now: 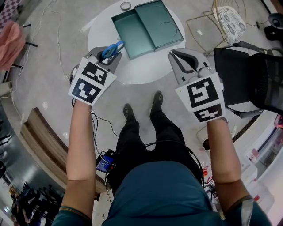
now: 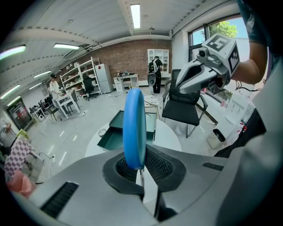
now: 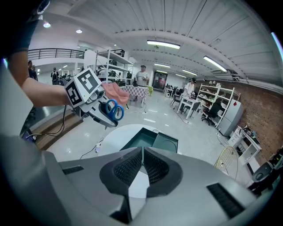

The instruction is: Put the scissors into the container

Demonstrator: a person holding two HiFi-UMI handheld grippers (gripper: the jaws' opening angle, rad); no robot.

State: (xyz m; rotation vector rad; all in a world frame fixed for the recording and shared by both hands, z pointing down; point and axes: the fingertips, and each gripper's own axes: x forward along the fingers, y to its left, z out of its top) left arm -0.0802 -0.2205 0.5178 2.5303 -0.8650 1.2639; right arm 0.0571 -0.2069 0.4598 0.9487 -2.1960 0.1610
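Observation:
Blue-handled scissors stick up from my left gripper, which is shut on them above the left edge of the round white table. In the left gripper view the blue handle rises from between the pads. The green container lies open on the table's far side, lid flipped to the right; it also shows as the container in the right gripper view. My right gripper is shut and empty, held over the table's right edge. From it I see the scissors in the left gripper.
A roll of tape lies on the table's far edge. A black chair stands to the right and a wire stool behind it. A wooden bench is at the left. The person's shoes are by the table.

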